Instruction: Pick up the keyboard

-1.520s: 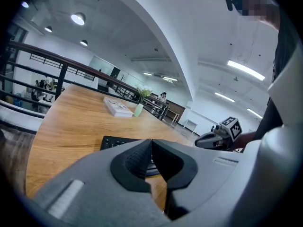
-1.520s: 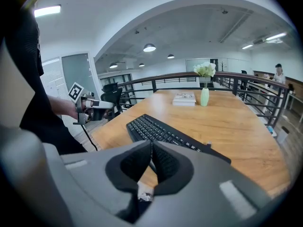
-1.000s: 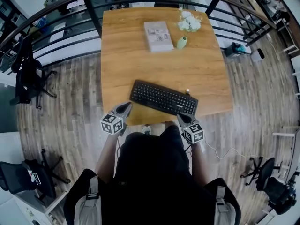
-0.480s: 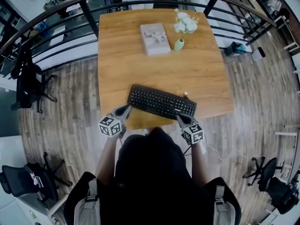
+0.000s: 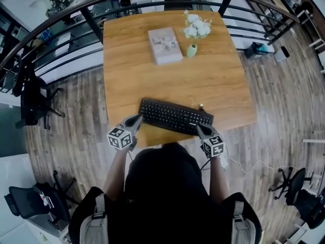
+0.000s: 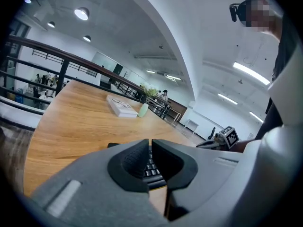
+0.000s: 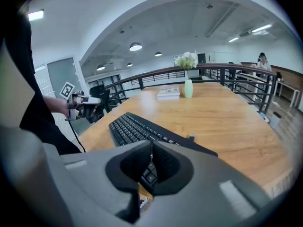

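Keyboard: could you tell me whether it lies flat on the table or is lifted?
Flat: the keyboard lies with its whole base on the table; neither end is raised.

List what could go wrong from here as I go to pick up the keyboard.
The left claw and right claw are both shut, one near each end of the keyboard; going in like this would likely shove it, not grip it.
It lies near the table's front edge, so a nudge might skew it or tip a corner off.
Held only at its ends, it may tilt if one claw lifts first.
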Action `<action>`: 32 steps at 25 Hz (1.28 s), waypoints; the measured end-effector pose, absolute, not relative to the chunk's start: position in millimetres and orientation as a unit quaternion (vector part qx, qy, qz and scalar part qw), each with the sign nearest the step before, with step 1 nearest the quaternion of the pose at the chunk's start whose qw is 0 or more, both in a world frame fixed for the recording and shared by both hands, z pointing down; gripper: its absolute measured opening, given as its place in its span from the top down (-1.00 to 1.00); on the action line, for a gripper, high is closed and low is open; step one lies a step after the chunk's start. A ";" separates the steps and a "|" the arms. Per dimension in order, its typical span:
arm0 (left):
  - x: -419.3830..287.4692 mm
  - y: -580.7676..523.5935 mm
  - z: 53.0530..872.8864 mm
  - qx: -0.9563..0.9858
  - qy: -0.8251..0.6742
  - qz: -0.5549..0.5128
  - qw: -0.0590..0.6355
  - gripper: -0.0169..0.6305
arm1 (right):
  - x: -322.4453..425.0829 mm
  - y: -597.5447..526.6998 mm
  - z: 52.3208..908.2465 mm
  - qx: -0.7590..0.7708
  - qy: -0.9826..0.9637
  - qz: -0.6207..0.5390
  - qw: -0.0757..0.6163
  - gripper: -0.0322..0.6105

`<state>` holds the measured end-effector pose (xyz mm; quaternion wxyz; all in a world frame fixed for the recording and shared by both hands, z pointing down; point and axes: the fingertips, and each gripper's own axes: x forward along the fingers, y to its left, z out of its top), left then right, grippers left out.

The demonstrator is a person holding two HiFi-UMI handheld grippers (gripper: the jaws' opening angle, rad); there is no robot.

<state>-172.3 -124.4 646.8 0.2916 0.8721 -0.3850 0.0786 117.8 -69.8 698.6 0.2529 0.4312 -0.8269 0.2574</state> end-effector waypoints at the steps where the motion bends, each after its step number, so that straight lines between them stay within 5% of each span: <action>1: -171.3 -127.8 646.6 0.873 -0.383 0.080 0.291 0.91 | 121.5 -72.1 699.8 0.437 -0.824 0.260 0.252 0.87; 29: -189.9 -186.8 694.3 0.846 -0.421 0.145 0.295 0.89 | 174.8 -99.2 724.3 0.509 -0.768 0.291 0.260 0.86; 32: -190.1 -188.5 700.4 0.840 -0.424 0.157 0.299 0.52 | 179.2 -96.8 727.3 0.512 -0.762 0.299 0.261 0.64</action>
